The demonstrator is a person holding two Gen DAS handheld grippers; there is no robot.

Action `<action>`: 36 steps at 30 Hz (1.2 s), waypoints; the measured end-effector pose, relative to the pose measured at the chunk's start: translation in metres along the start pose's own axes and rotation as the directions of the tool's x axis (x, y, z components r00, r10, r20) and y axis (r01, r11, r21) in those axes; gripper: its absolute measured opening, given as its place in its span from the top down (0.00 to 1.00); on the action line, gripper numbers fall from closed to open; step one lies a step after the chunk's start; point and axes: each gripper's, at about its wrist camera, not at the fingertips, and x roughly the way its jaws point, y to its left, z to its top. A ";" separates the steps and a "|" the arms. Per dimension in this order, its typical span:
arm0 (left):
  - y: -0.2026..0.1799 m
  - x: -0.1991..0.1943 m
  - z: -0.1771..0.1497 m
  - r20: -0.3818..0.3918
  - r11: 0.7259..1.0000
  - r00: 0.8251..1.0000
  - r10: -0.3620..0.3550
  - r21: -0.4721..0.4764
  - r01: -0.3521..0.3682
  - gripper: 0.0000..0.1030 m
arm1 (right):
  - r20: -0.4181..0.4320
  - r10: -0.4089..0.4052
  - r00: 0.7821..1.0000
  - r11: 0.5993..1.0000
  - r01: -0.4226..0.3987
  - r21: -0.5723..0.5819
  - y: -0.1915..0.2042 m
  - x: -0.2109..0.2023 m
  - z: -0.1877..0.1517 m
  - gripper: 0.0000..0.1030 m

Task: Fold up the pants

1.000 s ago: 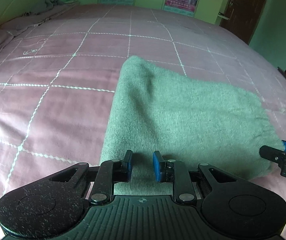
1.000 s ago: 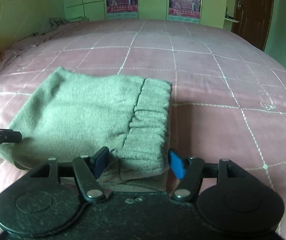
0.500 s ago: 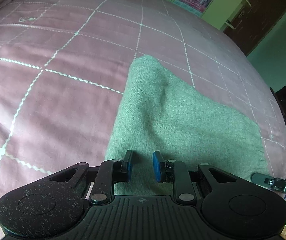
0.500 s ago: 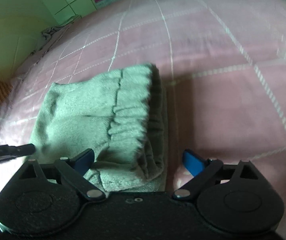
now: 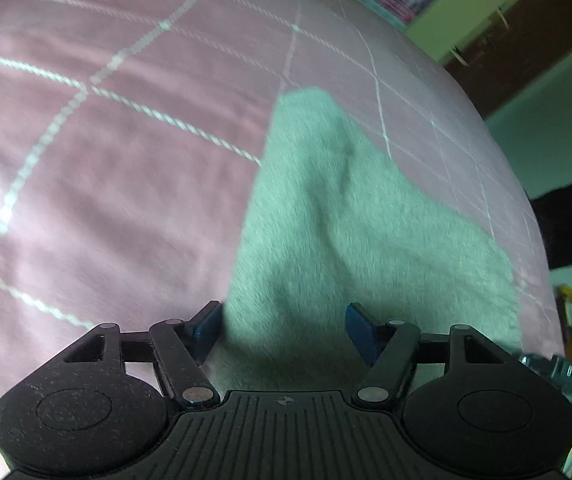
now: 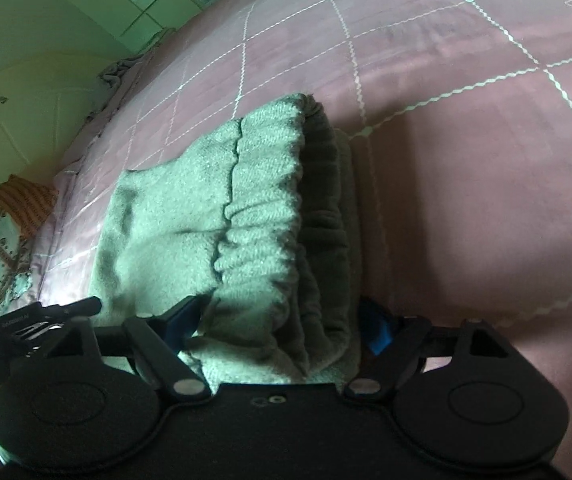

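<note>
Grey-green fleece pants (image 5: 345,232) lie folded in a stack on the pink bed; the elastic waistband (image 6: 262,208) faces up on the right side. My left gripper (image 5: 284,330) is open, its blue pads straddling the near left edge of the stack. My right gripper (image 6: 282,322) is open too, its fingers on either side of the waistband end of the layers. Each gripper's tip shows in the other's view: the right one (image 5: 565,372) and the left one (image 6: 46,314).
The pink bedspread (image 5: 106,168) with white grid lines spreads all around. Pillows (image 6: 10,216) lie at the left edge. A dark object (image 5: 565,224) stands beside the bed on the right. Green cupboards and a brown door (image 5: 525,28) line the far wall.
My left gripper has opened from a narrow gap to wide. Both grippers have dropped and tilted closer over the pants. The right gripper now straddles the waistband end.
</note>
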 end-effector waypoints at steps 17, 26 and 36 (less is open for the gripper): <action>0.002 0.007 -0.001 -0.004 0.981 0.983 -0.181 -0.070 0.180 0.58 | 0.050 0.170 0.984 0.975 -0.175 0.137 -0.014 0.010 0.010 0.53; -0.026 0.025 0.001 -0.007 1.000 1.000 -0.008 0.008 0.008 0.58 | 0.031 0.130 0.991 0.987 -0.132 0.087 -0.008 0.018 0.007 0.53; -0.053 -0.024 -0.001 0.110 0.997 0.994 0.001 0.078 -0.009 0.76 | 0.111 0.145 0.983 0.979 -0.158 0.125 0.028 -0.005 0.002 0.54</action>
